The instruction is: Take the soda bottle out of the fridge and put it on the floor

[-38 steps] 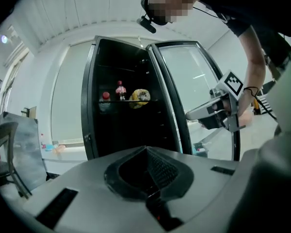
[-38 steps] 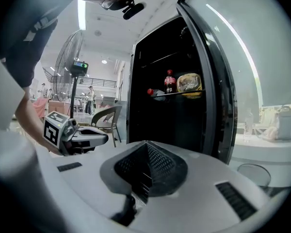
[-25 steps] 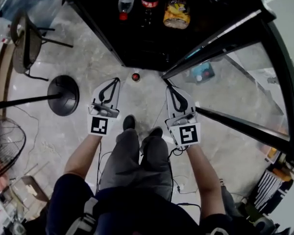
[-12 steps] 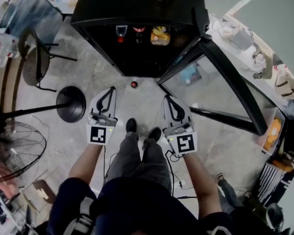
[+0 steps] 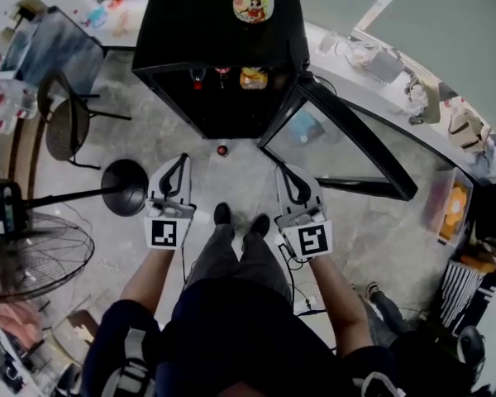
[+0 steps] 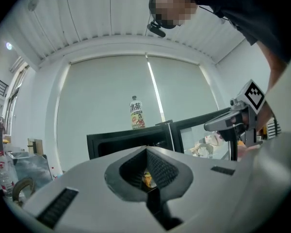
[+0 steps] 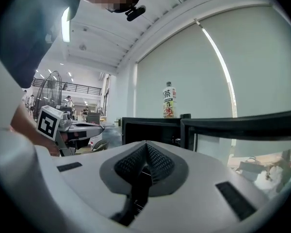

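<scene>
The closed, empty left gripper (image 5: 183, 158) and right gripper (image 5: 283, 169) have lifted away from the soda bottle (image 5: 222, 150) at 12 o'clock on the floor (image 5: 240, 180), so the job looks done.

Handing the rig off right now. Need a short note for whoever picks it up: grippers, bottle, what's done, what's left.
Grippers: left hand-held gripper shut, empty; right hand-held gripper shut, empty. Both are clear of the fridge.
Things: a red-capped bottle stands on the floor before the fridge, likely the soda. Other items sit inside.
Done: takeout and set-down, apparently.
Left: confirm it's the soda; the door is open.
</scene>
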